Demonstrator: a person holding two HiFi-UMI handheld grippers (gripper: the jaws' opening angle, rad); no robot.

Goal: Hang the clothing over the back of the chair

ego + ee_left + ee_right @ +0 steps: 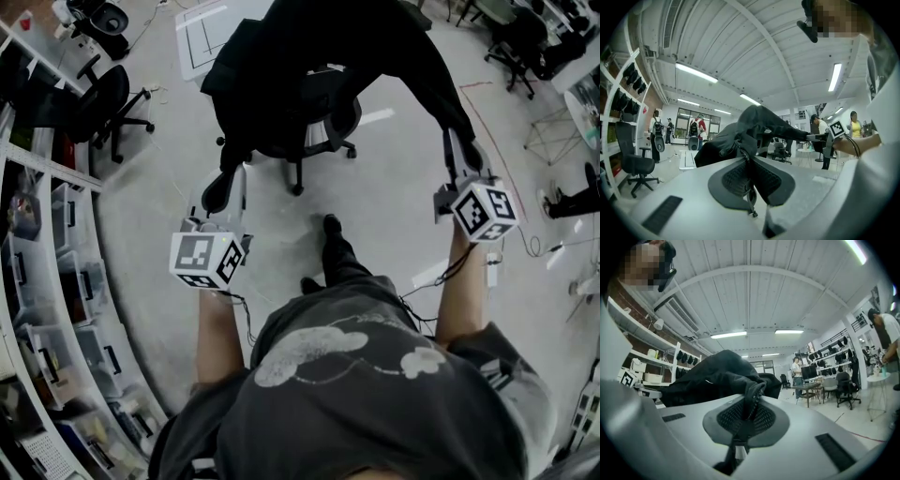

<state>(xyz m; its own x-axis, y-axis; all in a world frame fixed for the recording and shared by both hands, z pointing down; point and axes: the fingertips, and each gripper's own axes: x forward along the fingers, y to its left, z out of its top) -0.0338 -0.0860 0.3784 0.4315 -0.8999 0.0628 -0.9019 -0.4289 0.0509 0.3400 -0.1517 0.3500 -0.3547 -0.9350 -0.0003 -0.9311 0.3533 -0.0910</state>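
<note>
there, black clothing pinched taut between both grippers over the chair

open grey floor [394, 216] lay all round the chair [323, 127], with a second office chair [108, 94] at far left and a curved shelf rack [28, 159] along the left edge. its clear bins [89, 352] held mixed items too small to tell. the clothing [319, 47] spread over the chair and hid most of it; whether it rested on the backrest could not be told. the left gripper [225, 187] was clamped on a zippered edge at near left. the right gripper [464, 155] was pressed together on another edge at right.
</note>
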